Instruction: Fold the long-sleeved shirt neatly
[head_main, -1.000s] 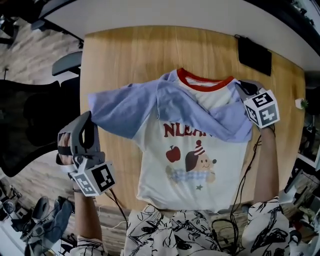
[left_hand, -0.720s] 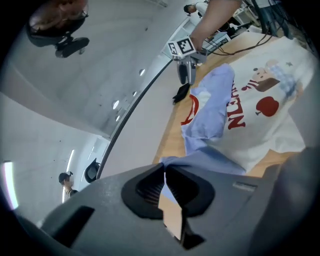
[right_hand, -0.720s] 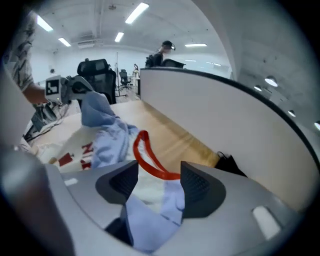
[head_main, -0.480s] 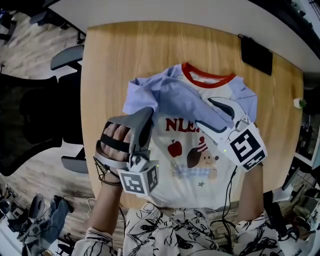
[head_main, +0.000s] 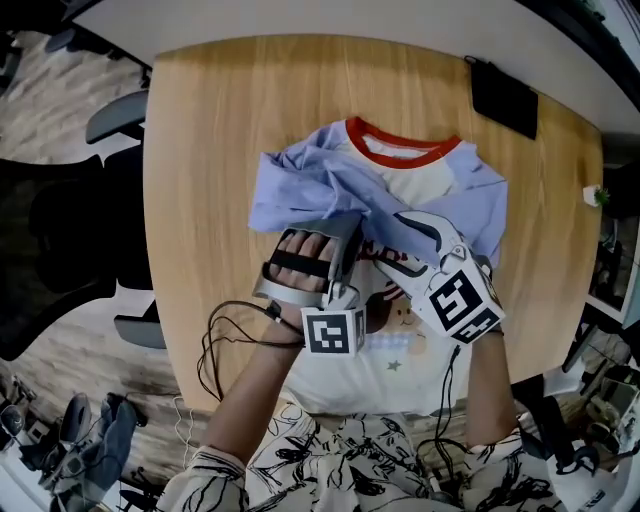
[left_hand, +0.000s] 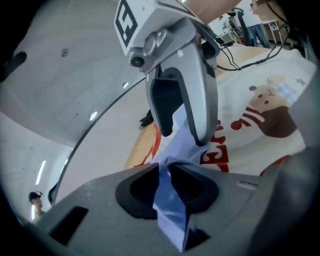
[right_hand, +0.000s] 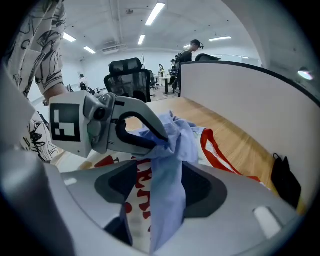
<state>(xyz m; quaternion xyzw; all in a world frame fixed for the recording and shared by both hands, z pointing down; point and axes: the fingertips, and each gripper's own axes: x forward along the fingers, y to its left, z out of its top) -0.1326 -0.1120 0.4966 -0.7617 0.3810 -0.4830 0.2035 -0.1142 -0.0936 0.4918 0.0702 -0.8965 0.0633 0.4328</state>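
Head view: shirt (head_main: 395, 365) lies at the middle of the table (head_main: 220, 150). My left gripper (head_main: 345, 232), jaws just opening slightly, pinches 1 blue sleeve (left_hand: 172, 210); right gripper (head_main: 392, 236), jaws just opened wider, stands loosely around the other sleeve (right_hand: 167, 190).

I'm seeing the shirt (head_main: 425, 182) lying face-up at mid-table (head_main: 210, 150), its blue sleeves (head_main: 300, 195) crossing over the cream chest.

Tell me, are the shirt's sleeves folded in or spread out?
Folded in: both blue sleeves lie gathered over the front of the shirt; neither stretches sideways across the table.
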